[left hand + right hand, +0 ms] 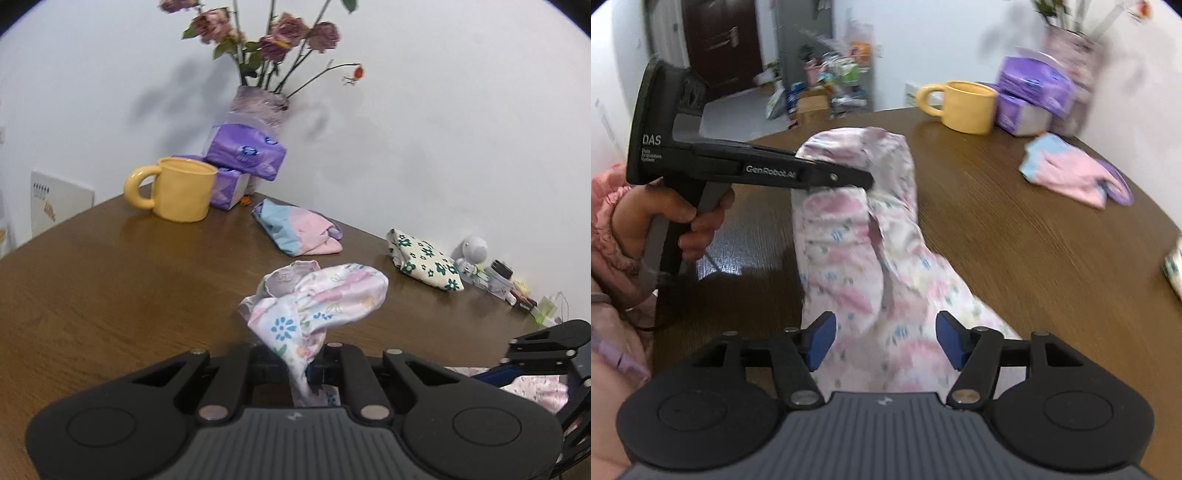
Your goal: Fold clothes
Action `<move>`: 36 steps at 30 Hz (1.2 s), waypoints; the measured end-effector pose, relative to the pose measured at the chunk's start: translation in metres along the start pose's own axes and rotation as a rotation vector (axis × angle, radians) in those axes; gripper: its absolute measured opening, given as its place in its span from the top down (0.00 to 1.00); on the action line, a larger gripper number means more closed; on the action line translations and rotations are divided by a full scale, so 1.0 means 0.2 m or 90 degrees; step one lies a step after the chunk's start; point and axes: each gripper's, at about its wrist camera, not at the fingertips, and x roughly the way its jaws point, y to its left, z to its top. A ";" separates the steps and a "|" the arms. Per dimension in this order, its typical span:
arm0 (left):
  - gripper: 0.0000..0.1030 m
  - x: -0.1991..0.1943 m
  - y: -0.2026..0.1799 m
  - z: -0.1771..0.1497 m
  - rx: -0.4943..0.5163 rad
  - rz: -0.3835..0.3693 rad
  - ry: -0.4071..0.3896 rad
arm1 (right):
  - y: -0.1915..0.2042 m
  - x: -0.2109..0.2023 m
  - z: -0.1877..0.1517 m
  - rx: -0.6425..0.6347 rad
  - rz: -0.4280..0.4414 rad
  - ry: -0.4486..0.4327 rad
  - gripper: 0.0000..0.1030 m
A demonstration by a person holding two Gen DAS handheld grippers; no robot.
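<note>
A pink floral garment (314,306) (871,258) hangs lifted above the brown table (110,295). My left gripper (299,369) is shut on a bunch of its cloth, which stands up past the fingers; in the right wrist view that same gripper (864,184) pinches the garment's upper part, held by a hand (665,221). My right gripper (886,341) is open, its blue pads (822,339) either side of the garment's lower part without pressing it. Its tip shows at the right edge of the left wrist view as the right gripper (546,347).
A folded pink and blue garment (299,230) (1075,173) and a folded green-flowered one (424,264) lie near the wall. A yellow mug (177,188) (960,105), purple tissue packs (243,155) and a vase of flowers (258,107) stand at the back. Small items (495,277) line the wall.
</note>
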 end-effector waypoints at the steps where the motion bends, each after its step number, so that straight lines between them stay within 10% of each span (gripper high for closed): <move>1: 0.92 0.00 -0.01 0.00 0.009 0.001 -0.001 | -0.01 -0.03 -0.02 0.015 -0.002 -0.006 0.39; 17: 0.92 -0.01 -0.01 -0.03 0.103 -0.012 -0.001 | -0.06 -0.07 -0.18 0.102 -0.049 -0.030 0.37; 31: 0.92 -0.11 -0.45 -0.13 0.400 -0.058 -0.087 | -0.08 -0.05 -0.27 0.129 -0.052 -0.049 0.33; 36: 0.92 -0.09 -0.45 -0.12 0.342 -0.037 -0.049 | -0.10 -0.08 -0.29 0.140 -0.055 -0.062 0.33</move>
